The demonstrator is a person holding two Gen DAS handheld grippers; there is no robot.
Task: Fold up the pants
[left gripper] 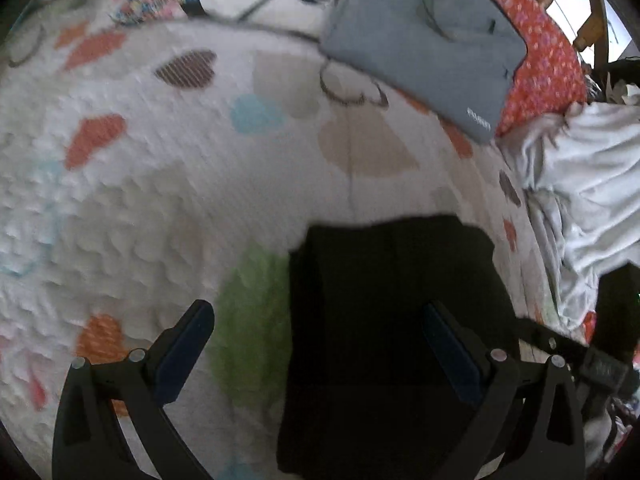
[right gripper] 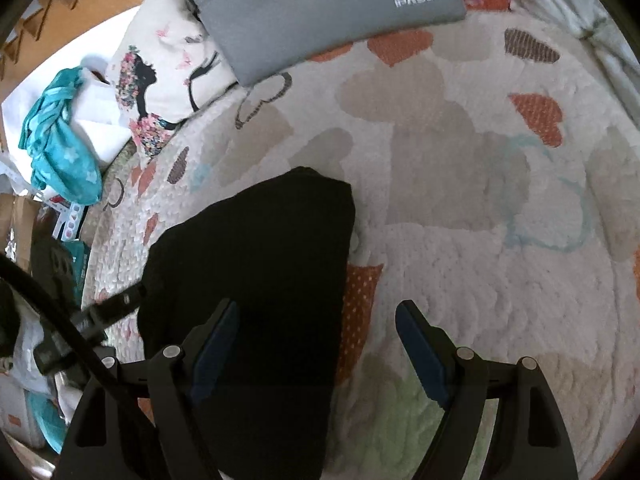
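Lying folded into a compact dark stack on the heart-patterned bedspread [right gripper: 460,208], black pants [right gripper: 256,280] resting toward the near edge of the bed, well apart from the grey laptop sleeve [right gripper: 320,12] at the far side beside the printed pillow [right gripper: 160,80]. Hovering above the stack with fingers spread wide and gripping nothing: left gripper [left gripper: 320,328], one finger over the pants [left gripper: 392,320]. Likewise spread wide and holding nothing: right gripper [right gripper: 316,324].

Matt black cloth pants [right gripper: 256,264] on a rough, nubbly quilted bedspread [right gripper: 460,240].
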